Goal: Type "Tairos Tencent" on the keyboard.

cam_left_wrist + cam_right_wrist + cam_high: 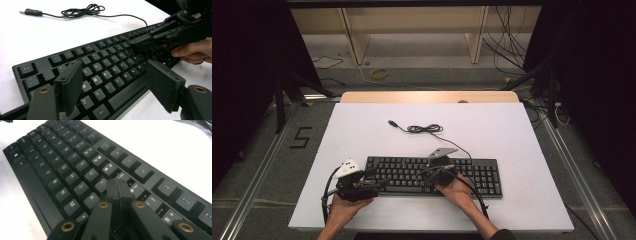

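Black keyboard [432, 175] flat on the white tabletop [492, 135] — right hand-held gripper [119, 185] pinched together to poke one key, left hand-held gripper [113, 86] spread apart, holding nothing, by the near edge.

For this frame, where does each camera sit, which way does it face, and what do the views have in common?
High view: above the person's side, facing forward and down on the white table; both forearms, the left gripper and the right gripper show.
Left gripper view: rides the left gripper, facing across the keyboard between open jaws toward the USB cable.
Right gripper view: rides the right gripper, jaws shut, low over the keys.
Shared: all three show the keyboard; the high and left gripper views share the cable.
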{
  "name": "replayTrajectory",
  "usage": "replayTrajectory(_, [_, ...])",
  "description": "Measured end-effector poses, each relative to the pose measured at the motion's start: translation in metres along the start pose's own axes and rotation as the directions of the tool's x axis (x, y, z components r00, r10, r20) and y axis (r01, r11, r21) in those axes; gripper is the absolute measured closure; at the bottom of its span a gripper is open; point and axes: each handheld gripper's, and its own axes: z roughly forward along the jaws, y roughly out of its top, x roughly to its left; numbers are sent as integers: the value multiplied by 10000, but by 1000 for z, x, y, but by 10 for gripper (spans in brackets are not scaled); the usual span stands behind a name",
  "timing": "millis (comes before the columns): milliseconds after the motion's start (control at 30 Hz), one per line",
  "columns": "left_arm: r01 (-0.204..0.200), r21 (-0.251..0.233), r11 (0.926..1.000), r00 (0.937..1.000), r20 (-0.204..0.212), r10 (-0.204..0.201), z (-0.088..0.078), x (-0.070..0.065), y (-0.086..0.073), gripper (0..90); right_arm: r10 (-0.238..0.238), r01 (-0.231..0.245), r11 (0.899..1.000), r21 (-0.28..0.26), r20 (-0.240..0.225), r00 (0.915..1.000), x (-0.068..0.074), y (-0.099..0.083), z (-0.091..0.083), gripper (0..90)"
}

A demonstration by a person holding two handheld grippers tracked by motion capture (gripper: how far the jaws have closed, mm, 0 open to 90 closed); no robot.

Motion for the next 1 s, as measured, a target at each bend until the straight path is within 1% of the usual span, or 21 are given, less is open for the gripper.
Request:
replayTrajectory(167, [28,-56,10000,9999,-131,-29,0,3,0,300,118,-118,9999,-61,-4,9999,0,0,-1,900])
replayTrajectory(200, [69,-80,9999,9999,-158,-71,0,3,0,300,184,-184,9998,-86,-46,9998,-1,1,-2,885])
replayTrajectory(300, [93,-115,9999,9996,-251,-96,0,5,0,308,303,-308,9987,-400,-147,9994,-3,1,-7,842])
replayTrajectory(400, [165,-93,9998,9990,-416,-169,1,7,-1,329,447,-474,9960,-758,-367,9983,-4,1,-13,771])
replayTrajectory(467, [207,-47,9998,9987,-455,-209,3,9,-1,352,403,-443,9947,-923,-449,9982,-4,1,-17,709])
replayTrajectory(567, [176,23,9998,9986,-506,-175,4,10,-1,404,372,-438,9936,-1043,-641,9972,-2,0,-22,586])
replayTrajectory(600, [207,12,9998,9983,-540,-206,5,10,-1,424,317,-388,9934,-1076,-674,9972,-1,-1,-24,566])
replayTrajectory(633, [213,36,9998,9982,-558,-211,5,10,-1,443,316,-392,9938,-1038,-738,9968,-1,-1,-26,549])
replayTrajectory(700, [275,121,9995,9979,-598,-267,6,11,-1,483,286,-378,9928,-1134,-818,9962,0,-3,-29,512])
replayTrajectory(767, [216,324,9992,9977,-651,-195,8,12,-1,532,262,-364,9918,-1229,-838,9961,0,-3,-31,478])
replayTrajectory(1000, [164,757,9970,9966,-817,-102,14,14,-1,689,184,-329,9883,-1492,-974,9951,4,-7,-43,404])
